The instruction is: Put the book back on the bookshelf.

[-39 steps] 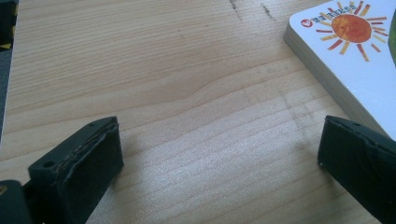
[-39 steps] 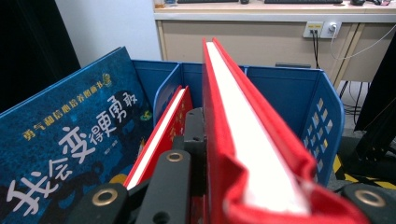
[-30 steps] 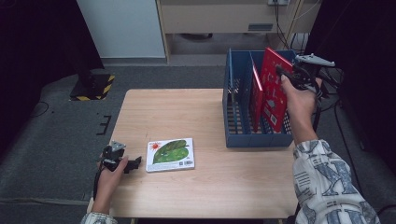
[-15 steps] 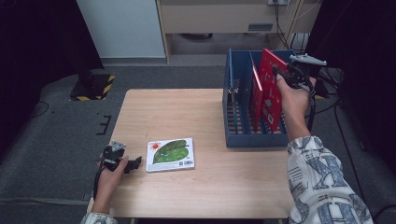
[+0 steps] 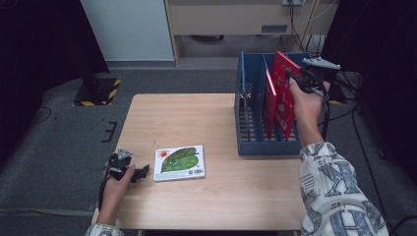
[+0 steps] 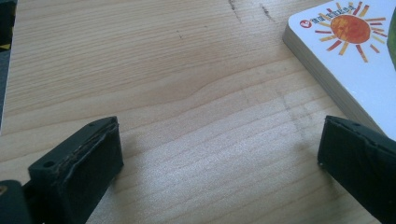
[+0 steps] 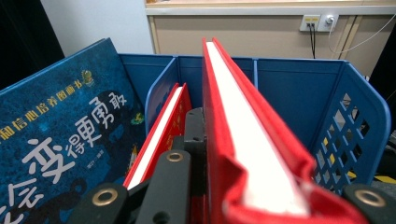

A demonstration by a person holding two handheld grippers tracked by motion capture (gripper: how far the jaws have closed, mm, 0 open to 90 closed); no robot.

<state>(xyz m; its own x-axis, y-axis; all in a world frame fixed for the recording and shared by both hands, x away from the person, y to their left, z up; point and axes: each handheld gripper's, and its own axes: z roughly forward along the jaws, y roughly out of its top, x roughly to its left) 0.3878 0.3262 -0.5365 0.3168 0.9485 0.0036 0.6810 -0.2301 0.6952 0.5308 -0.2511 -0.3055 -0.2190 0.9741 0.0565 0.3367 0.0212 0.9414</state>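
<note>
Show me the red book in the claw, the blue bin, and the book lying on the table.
red book (image 5: 284, 98), high view, cover.
blue bin (image 5: 268, 147), high view, near wall.
leaf-cover book (image 5: 179, 161), high view, cover.

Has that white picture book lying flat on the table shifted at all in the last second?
No. The white picture book lies at the same spot on the wooden table, near its front-left edge, apart from the blue rack.

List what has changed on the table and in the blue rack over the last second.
Very little. The right tongs remain shut on the red book, which has edged slightly left and lower over the blue rack. The left tongs rest open on the table, unmoved, beside the leaf-cover book, which lies where it was.
</note>
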